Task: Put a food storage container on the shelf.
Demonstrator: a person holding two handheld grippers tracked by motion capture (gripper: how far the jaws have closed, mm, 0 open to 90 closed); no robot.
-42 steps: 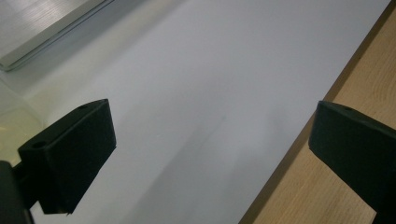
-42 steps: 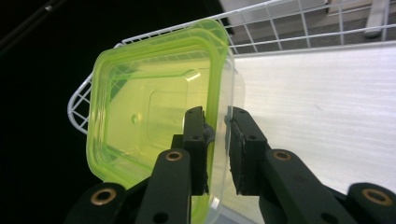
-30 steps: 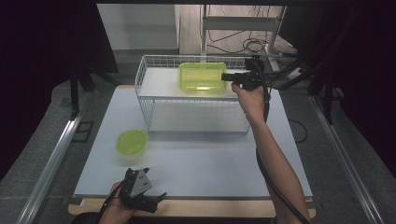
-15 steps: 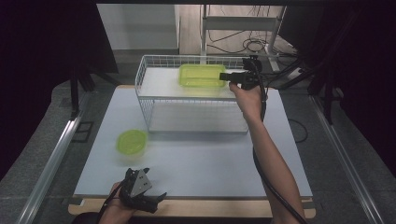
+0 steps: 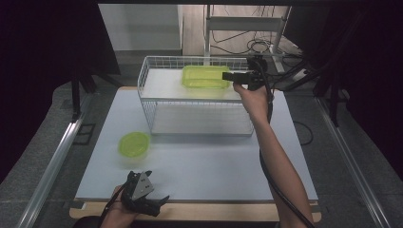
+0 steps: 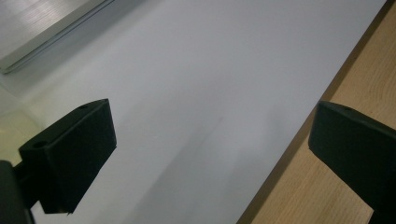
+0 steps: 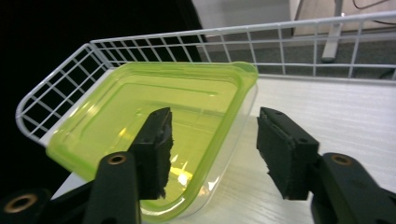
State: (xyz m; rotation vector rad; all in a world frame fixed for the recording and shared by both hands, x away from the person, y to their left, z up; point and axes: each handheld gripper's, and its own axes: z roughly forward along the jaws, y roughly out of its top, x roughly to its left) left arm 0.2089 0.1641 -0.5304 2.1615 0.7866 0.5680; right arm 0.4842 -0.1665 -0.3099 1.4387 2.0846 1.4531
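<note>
A clear lime-green rectangular container (image 5: 204,77) (image 7: 154,112) rests on the white top shelf of a white wire rack (image 5: 157,71) (image 7: 56,79). My right gripper (image 5: 229,76) (image 7: 212,135) is at the container's right end and straddles its wall. One jaw is inside, the other outside, and both pads stand off the plastic. Its jaws have just been opening. My left gripper (image 5: 153,202) (image 6: 210,154) is open and holds nothing, low over the table's front edge. A round green lid (image 5: 134,143) lies on the white table (image 5: 204,166) left of centre.
The rack's raised wire rim surrounds the shelf, with a lower level beneath it. A wooden strip (image 6: 327,186) runs along the table's front edge. Metal rails (image 5: 52,161) flank the table, and cables and a stand sit behind the rack.
The green container has settled flat onto the rack's top shelf. The right gripper's jaws have spread and let go of its wall. The left gripper has stayed where it was.
</note>
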